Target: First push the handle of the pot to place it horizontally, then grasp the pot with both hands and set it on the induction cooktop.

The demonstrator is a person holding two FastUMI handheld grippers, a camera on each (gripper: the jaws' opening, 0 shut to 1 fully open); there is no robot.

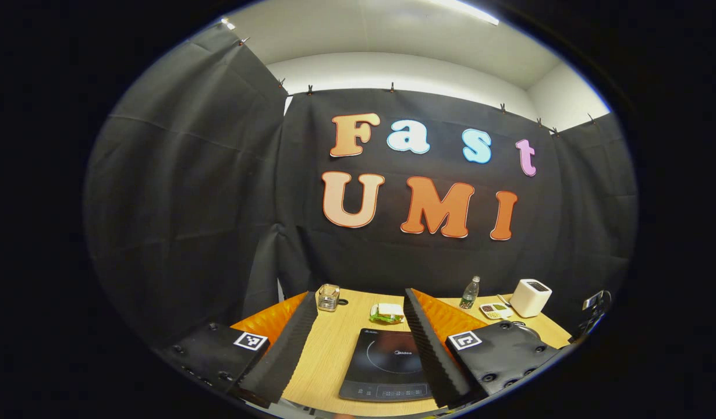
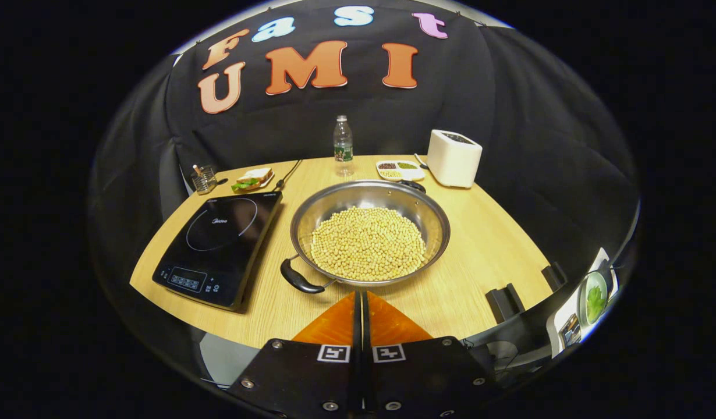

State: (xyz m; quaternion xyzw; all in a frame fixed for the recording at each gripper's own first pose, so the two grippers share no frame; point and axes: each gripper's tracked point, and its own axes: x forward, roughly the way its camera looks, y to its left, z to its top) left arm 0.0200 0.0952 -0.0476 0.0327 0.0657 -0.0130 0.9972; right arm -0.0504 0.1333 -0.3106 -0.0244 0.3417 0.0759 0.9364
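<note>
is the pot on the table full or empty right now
Partly full. In the right gripper view the pot sits upright on the table, its bottom covered by a layer of pale beans, with bare steel wall above them.

Left gripper: two black housing blocks w/ round screw heads, each w/ a square white-and-black tag marker on top; long wedge fingers w/ ribbed inner faces. Right gripper: same black plates, silver screws, paired square tag markers either side of centre seam, triangular fingers.
</note>
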